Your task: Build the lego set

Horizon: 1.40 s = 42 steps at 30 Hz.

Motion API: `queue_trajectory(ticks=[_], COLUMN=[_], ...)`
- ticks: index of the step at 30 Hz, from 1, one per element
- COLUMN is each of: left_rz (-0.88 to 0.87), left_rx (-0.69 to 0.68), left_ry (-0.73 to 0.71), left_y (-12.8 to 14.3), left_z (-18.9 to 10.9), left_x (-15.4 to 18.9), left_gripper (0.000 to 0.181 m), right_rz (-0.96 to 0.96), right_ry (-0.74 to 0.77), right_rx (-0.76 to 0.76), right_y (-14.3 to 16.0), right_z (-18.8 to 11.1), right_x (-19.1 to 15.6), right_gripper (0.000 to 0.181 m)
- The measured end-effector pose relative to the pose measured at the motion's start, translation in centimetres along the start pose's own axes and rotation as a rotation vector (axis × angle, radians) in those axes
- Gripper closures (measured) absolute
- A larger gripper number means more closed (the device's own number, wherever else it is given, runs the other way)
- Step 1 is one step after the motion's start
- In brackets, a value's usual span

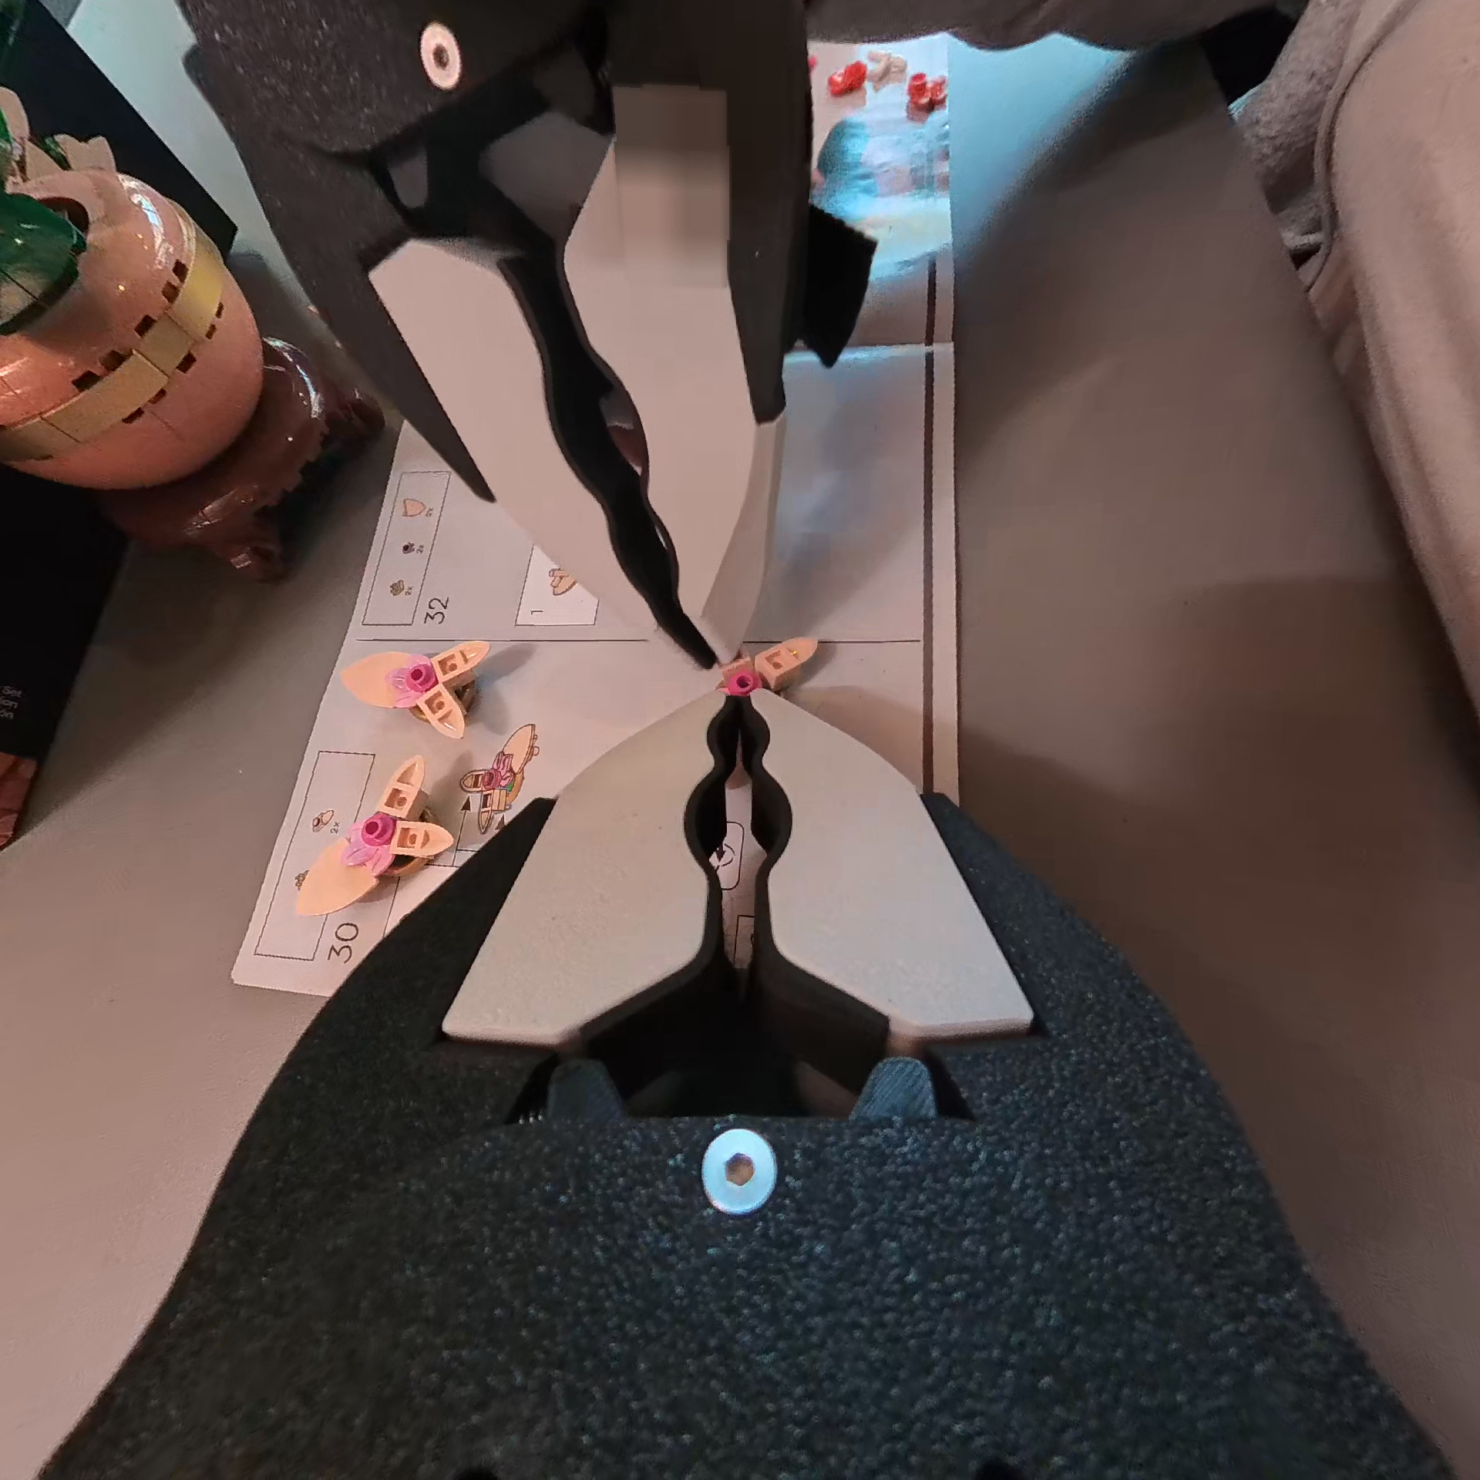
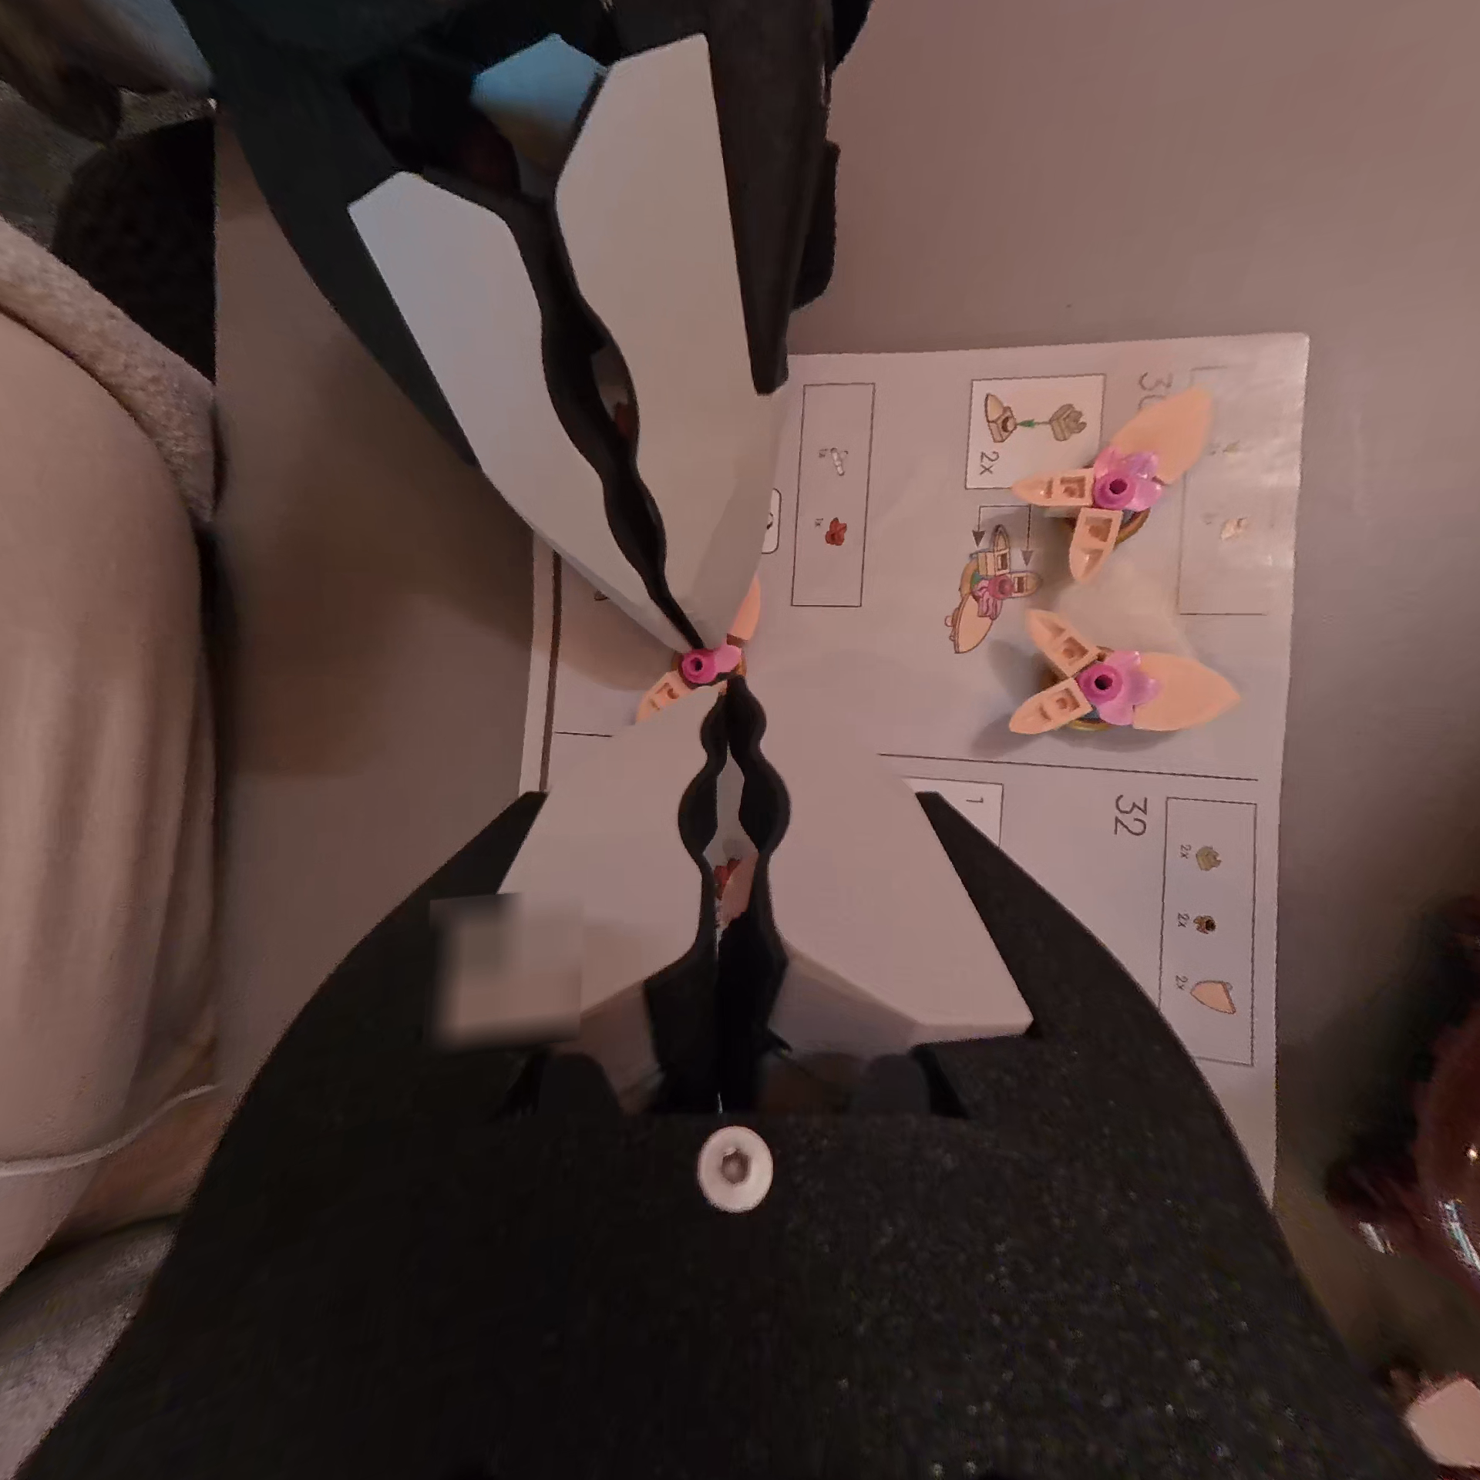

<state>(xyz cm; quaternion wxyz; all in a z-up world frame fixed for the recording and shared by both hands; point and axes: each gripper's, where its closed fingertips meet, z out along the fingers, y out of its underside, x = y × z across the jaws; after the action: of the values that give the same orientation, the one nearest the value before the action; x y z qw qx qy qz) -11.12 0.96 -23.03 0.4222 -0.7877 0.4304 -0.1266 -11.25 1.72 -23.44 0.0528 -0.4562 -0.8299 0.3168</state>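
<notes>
A small lego flower [image 1: 753,677], with tan petals and a magenta stud, sits between the two gripper tips just above the instruction sheet [image 1: 849,496]. My left gripper [image 1: 733,703] is shut, its tips pinching the flower at the near side. My right gripper [image 1: 705,658] comes in from the top, shut, with its tips on the flower's far left side. In the right wrist view the same flower [image 2: 705,665] sits between my right gripper [image 2: 725,695] and the left gripper [image 2: 690,641]. Part of the flower is hidden by the fingers.
Two finished flowers [image 1: 416,681] [image 1: 376,841] lie on the sheet to the left; they also show in the right wrist view [image 2: 1113,488] [image 2: 1105,681]. A pink and gold lego vase [image 1: 104,360] on a brown stand is at far left. Red loose pieces [image 1: 881,80] lie far back. A person's beige clothing [image 1: 1361,400] borders the right. Only a small space, under 4 cm, lies between the two pairs of fingers.
</notes>
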Motion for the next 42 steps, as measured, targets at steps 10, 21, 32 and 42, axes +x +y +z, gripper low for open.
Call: queue_trajectory(ticks=[10,21,32,42], left_rz=[-0.002,0.005,0.005,0.001], left_rx=[0.003,0.005,0.006,0.007], left_ry=[0.000,0.002,0.011,0.016], left_y=[0.0,0.0,0.0,0.0], left_z=[0.0,0.0,0.0,0.0], left_x=[0.0,0.0,0.2,0.2], left_gripper=[0.181,0.181,0.181,0.181], right_rz=[0.013,0.021,0.026,-0.048], right_ry=[0.001,0.004,0.024,0.045], right_rx=[0.013,0.046,0.022,-0.029], right_y=[-0.2,0.0,-0.2,0.6], right_z=[0.2,-0.1,0.3,0.2], right_x=[-0.1,-1.9,-1.4,-1.7], right_gripper=[0.181,0.181,0.181,0.181])
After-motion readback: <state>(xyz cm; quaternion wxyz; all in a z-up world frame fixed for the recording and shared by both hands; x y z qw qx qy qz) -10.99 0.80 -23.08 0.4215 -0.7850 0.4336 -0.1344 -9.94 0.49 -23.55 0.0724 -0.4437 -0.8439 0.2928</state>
